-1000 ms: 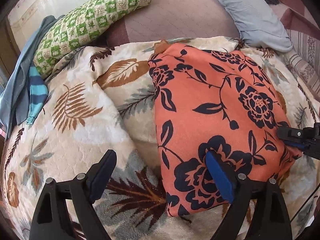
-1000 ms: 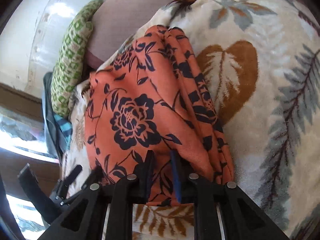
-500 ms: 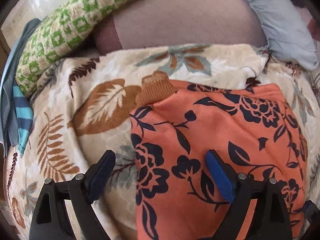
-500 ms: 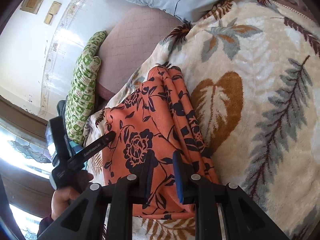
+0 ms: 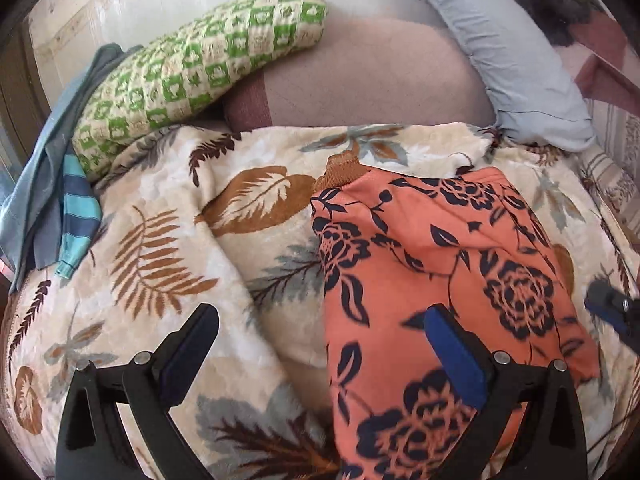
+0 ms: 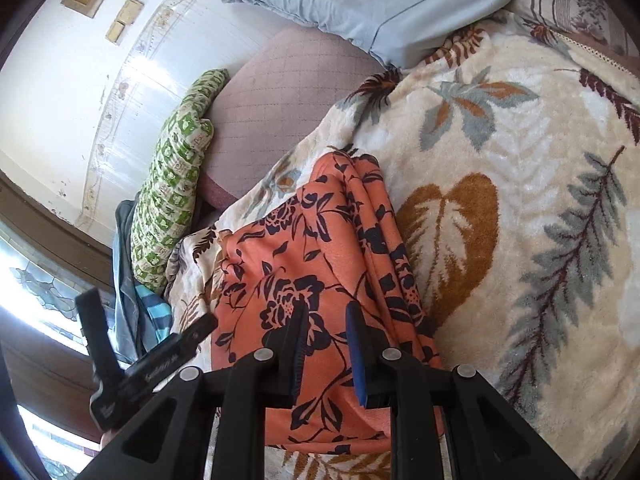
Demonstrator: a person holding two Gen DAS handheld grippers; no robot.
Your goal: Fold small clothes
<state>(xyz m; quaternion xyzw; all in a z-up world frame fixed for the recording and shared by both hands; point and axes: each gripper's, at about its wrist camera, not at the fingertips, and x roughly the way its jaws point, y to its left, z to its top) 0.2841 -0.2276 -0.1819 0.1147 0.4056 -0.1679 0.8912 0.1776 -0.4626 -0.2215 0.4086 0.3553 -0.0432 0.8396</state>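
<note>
An orange garment (image 5: 440,260) with dark blue flowers lies folded on a leaf-patterned blanket (image 5: 160,220). A brown ribbed cuff (image 5: 340,172) pokes out at its far left corner. My left gripper (image 5: 320,314) hovers over the garment's left edge, its jaws opening wide; the pads press on nothing. In the right wrist view the garment (image 6: 288,260) lies flat beneath my right gripper (image 6: 327,312), whose jaws stand a narrow gap apart with the cloth below them, not pinched. The right gripper (image 5: 608,308) shows at the garment's right edge, the left gripper (image 6: 149,308) at the lower left.
A green checked pillow (image 5: 200,60), a mauve cushion (image 5: 380,76) and a light blue pillow (image 5: 500,48) line the far side by the wall. Blue and striped clothes (image 5: 68,208) hang at the blanket's left edge. Bare blanket (image 6: 520,160) stretches to the right.
The left gripper went forward over the garment's far edge, then drew back toward me, jaws spreading a little. The right gripper rose off the garment, which stays lying flat.
</note>
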